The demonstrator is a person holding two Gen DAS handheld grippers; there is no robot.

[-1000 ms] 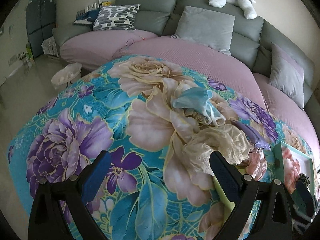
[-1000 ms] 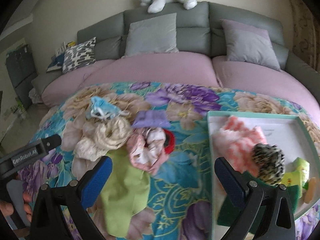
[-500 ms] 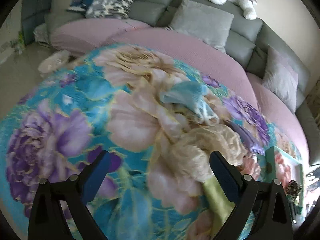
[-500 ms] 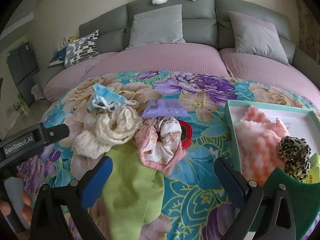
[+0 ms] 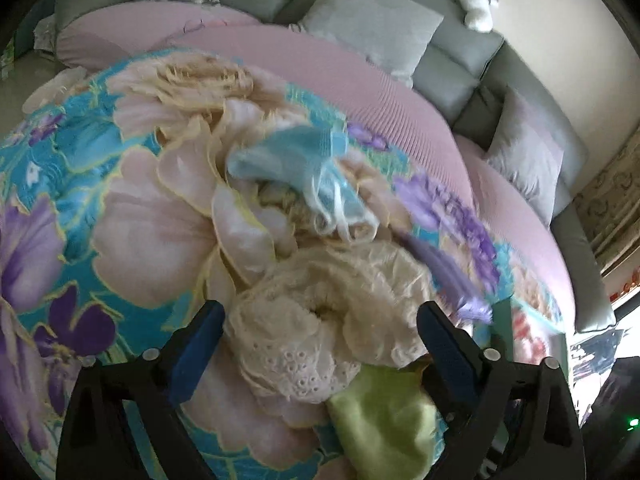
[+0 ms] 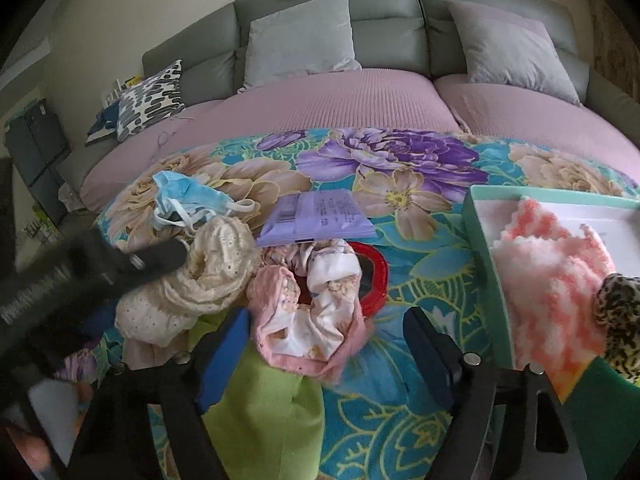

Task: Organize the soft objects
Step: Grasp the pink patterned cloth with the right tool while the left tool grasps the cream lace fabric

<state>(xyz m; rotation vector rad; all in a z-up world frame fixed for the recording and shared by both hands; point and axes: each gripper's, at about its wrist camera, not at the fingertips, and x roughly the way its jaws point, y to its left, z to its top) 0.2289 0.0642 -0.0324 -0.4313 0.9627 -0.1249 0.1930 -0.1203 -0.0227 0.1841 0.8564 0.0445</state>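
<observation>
— On the floral spread [image 6: 420, 264], what lay under the left gripper [image 5: 320, 328]?

— A cream lace scrunchie [image 5: 332, 312]. It sat between the blue fingers [image 5: 196, 344], which stood wide on either side of it and did not press it. Those jaws had just been closing a little, with the scrunchie between them but not gripped.

— What lay around it?

— Just beyond it was a crumpled blue face mask [image 5: 304, 164], and at its near edge a green cloth [image 5: 384, 420] that it partly overlapped. A purple packet [image 5: 448, 272] showed to the right, blurred.

— And the right gripper [image 6: 324, 336]?

— Its jaws were apart too, and had just been closing. A pink floral scrunchie [image 6: 316, 320] lay between the fingers [image 6: 224, 356], nearer the left one; the pads were not pressing on it. From the right wrist view the same green cloth [image 6: 264, 412] ran under that left finger, and a red ring-shaped thing [image 6: 374, 280] sat behind the pink scrunchie, touching it.

— Could you see the left gripper from there?

— Yes, blurred, at the left [image 6: 160, 258], its tip over the lace scrunchie [image 6: 212, 272]. The mask [image 6: 188, 194] and the purple packet [image 6: 316, 220] lay further back.

— Anything already sorted?

— A teal box [image 6: 480, 240] at the right held a pink-and-white fuzzy item [image 6: 548, 272] and a leopard-print scrunchie [image 6: 620, 312]. Behind it all ran a sofa [image 6: 380, 12] with grey cushions.
</observation>
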